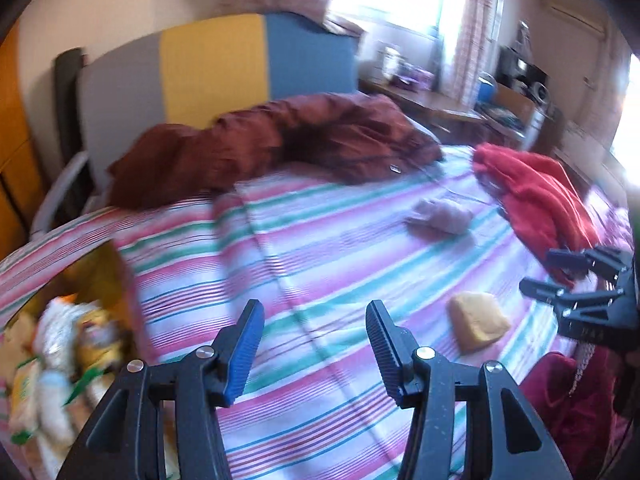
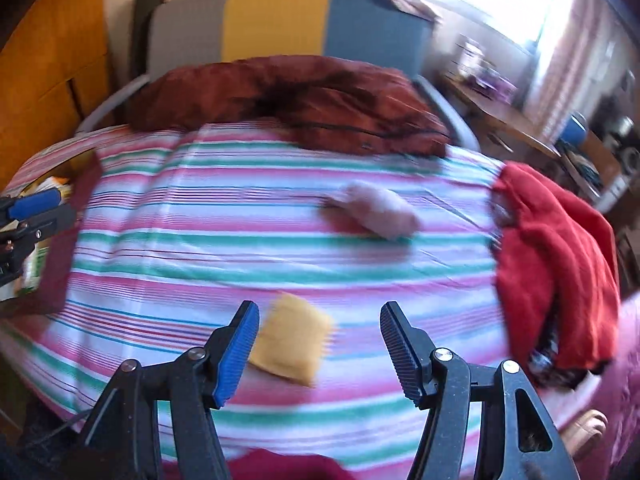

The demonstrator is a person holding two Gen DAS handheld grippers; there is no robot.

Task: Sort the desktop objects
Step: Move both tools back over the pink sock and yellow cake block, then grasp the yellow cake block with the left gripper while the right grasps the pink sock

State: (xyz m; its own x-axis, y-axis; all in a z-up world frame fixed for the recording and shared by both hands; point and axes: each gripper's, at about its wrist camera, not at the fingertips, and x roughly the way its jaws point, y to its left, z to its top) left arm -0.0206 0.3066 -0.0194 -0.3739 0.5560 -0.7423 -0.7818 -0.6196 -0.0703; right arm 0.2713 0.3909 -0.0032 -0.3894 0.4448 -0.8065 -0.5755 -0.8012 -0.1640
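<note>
While both views are blurred, the left hand-held gripper [image 1: 314, 322] stands released above the striped pink, white and green bed sheet [image 1: 320, 248], nothing between its jaws. The right hand-held gripper [image 2: 318, 326] is likewise released, the flat yellow square cloth pad [image 2: 294, 340] lying just at its eleven o'clock. A crumpled pale pink cloth [image 2: 378, 210] lies at twelve o'clock, well apart.

Striped sheet [image 2: 248, 248] covers bed. Brown quilt [image 2: 304, 100] against grey-yellow-blue headboard [image 2: 276, 20]. Red blanket [image 2: 556, 264] heaped right. Desk [image 1: 436, 100] beyond, cluttered.
</note>
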